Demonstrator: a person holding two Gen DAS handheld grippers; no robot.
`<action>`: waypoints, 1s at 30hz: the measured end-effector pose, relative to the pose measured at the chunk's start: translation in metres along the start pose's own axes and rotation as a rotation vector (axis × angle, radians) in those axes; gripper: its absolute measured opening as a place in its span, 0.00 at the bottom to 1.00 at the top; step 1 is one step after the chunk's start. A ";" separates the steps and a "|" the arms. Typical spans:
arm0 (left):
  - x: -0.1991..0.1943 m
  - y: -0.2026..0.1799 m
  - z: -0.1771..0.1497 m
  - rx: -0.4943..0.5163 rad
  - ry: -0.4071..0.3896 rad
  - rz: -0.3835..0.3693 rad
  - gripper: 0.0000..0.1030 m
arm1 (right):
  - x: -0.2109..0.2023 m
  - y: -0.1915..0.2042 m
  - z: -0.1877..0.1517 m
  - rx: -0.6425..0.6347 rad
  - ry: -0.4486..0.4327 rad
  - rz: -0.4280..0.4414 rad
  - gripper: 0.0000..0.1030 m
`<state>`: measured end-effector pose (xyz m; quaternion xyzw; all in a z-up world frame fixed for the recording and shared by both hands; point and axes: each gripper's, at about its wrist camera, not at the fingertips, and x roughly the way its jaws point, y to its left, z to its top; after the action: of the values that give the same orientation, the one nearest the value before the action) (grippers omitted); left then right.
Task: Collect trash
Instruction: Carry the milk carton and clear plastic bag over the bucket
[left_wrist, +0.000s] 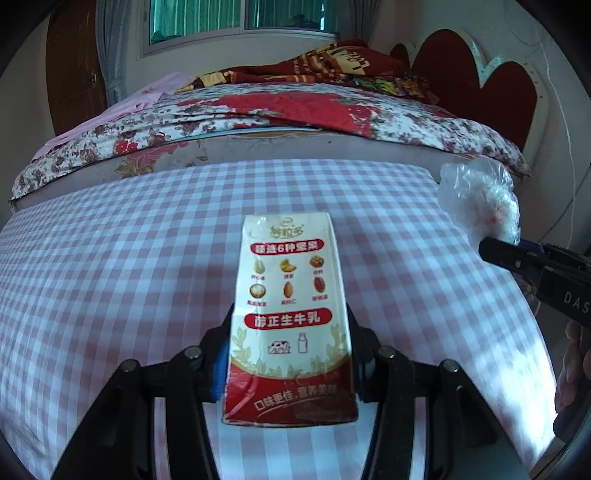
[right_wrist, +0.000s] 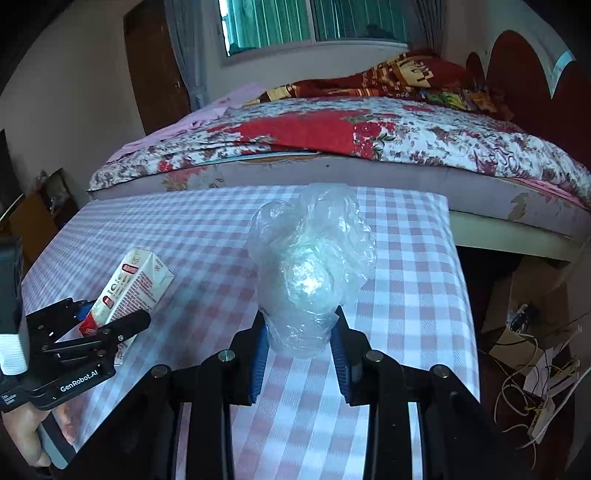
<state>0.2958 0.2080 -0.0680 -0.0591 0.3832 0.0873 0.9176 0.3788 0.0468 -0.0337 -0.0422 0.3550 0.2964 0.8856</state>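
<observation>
The left gripper is pinching a milk carton by its lower half, one finger on each narrow side, and the carton points forward above the checked tablecloth. In the right wrist view the same carton appears tilted, clear of the cloth, with the left gripper around its red bottom end.

The right gripper is pressed on a crumpled clear plastic bag; the blue pads squeeze its lower part and the rest swells above the fingers. From the left wrist view the bag hangs at the tip of the right gripper, over the right edge of the table.

Behind the table is a bed with a flowered cover, and on the floor at the right side lie some cables.

I judge that the picking step is finished for both pieces and the carrying step is in hand. No bin or trash bag for collection is visible in either view, so the next move calls for finding one and keeping both grips firm on the way. The plastic is soft and could slip out if the squeeze loosens.
</observation>
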 end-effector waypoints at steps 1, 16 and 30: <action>-0.006 -0.001 -0.003 0.000 -0.005 -0.002 0.49 | -0.006 0.000 -0.003 0.001 -0.004 -0.001 0.32; -0.074 -0.028 -0.025 0.051 -0.061 -0.036 0.49 | -0.109 -0.005 -0.046 0.058 -0.100 0.000 0.32; -0.142 -0.082 -0.041 0.139 -0.134 -0.092 0.49 | -0.211 -0.016 -0.082 0.073 -0.205 -0.052 0.32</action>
<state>0.1862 0.1039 0.0083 -0.0067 0.3232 0.0220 0.9461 0.2171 -0.0939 0.0414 0.0114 0.2719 0.2631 0.9256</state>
